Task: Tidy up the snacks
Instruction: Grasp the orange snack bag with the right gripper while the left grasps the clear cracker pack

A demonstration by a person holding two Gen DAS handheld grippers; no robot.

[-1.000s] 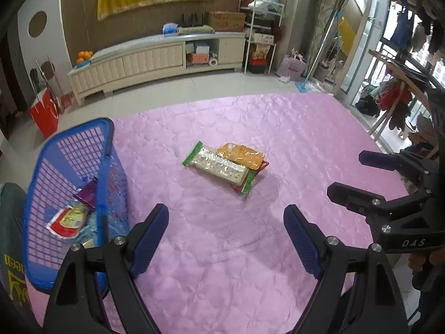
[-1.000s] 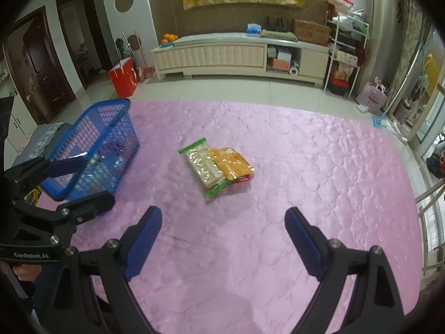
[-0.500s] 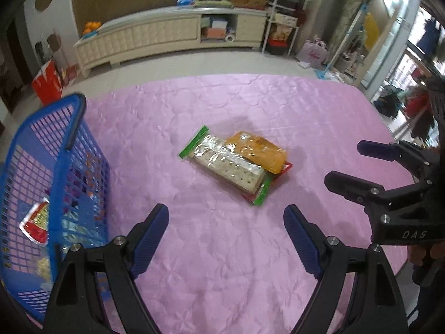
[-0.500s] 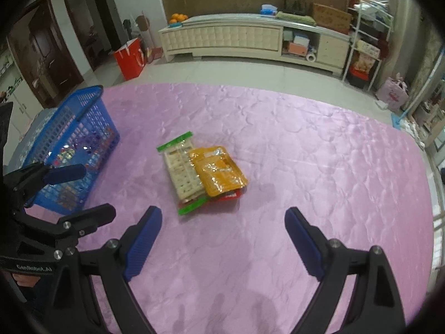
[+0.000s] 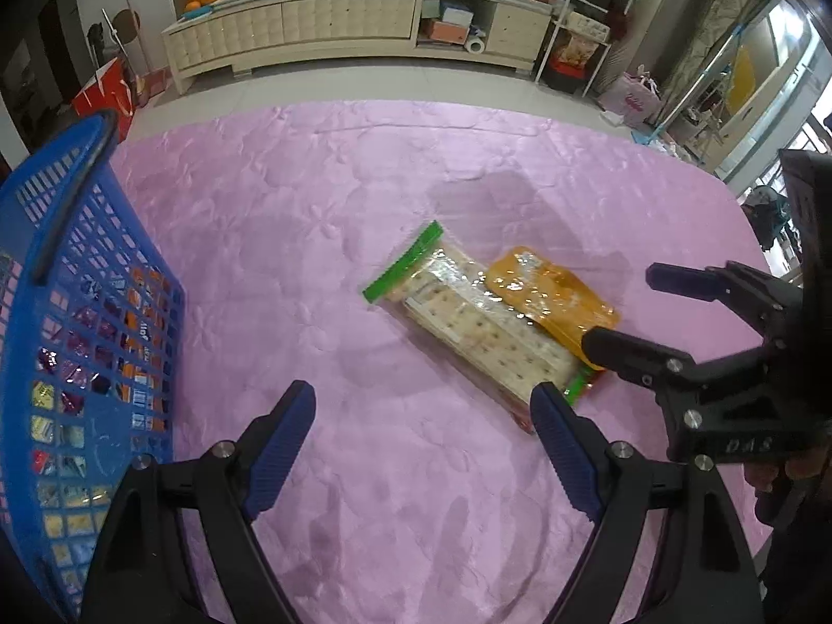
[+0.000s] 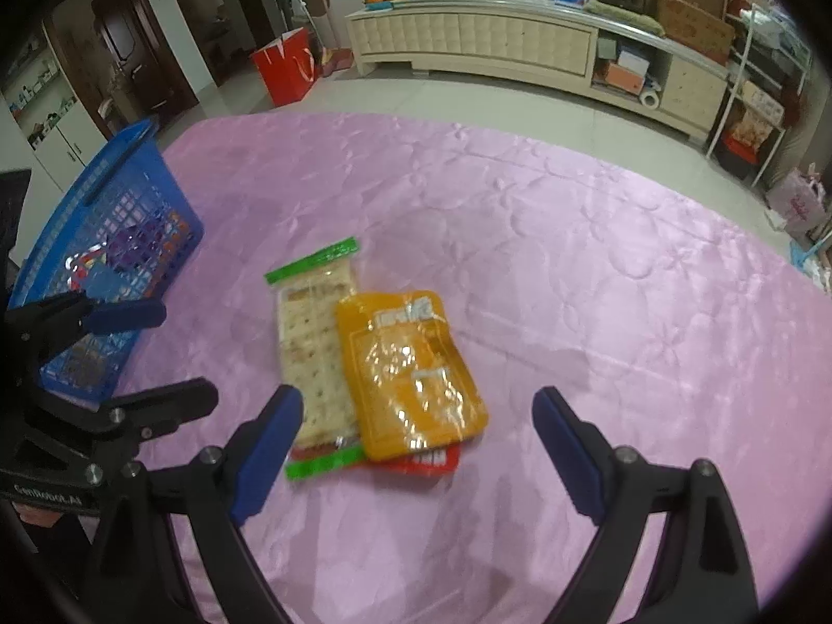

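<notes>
A small pile of snacks lies in the middle of the pink quilted cover: a clear cracker pack with green ends [image 5: 468, 322] [image 6: 314, 343], an orange packet [image 5: 551, 296] [image 6: 411, 369] overlapping it, and a red packet [image 6: 431, 460] peeking out underneath. My left gripper [image 5: 424, 421] is open over bare cover just left of the cracker pack, its right finger by the pack's near end. My right gripper [image 6: 416, 426] is open with the orange packet between its fingers, not touching. A blue basket [image 5: 78, 239] [image 6: 109, 208] with several snack packets stands at the left.
The pink cover [image 5: 312, 197] spreads wide around the pile. Beyond it, on the tiled floor, are a long cream cabinet [image 5: 333, 26], a red bag [image 6: 286, 73] and a metal shelf rack [image 5: 587, 26]. Each gripper shows in the other's view: right gripper [image 5: 624, 307], left gripper [image 6: 171, 353].
Both grippers have come forward and down toward the snack pile, which now looks much larger and nearer. Both jaws have stayed equally wide. The pile and the basket have not moved.
</notes>
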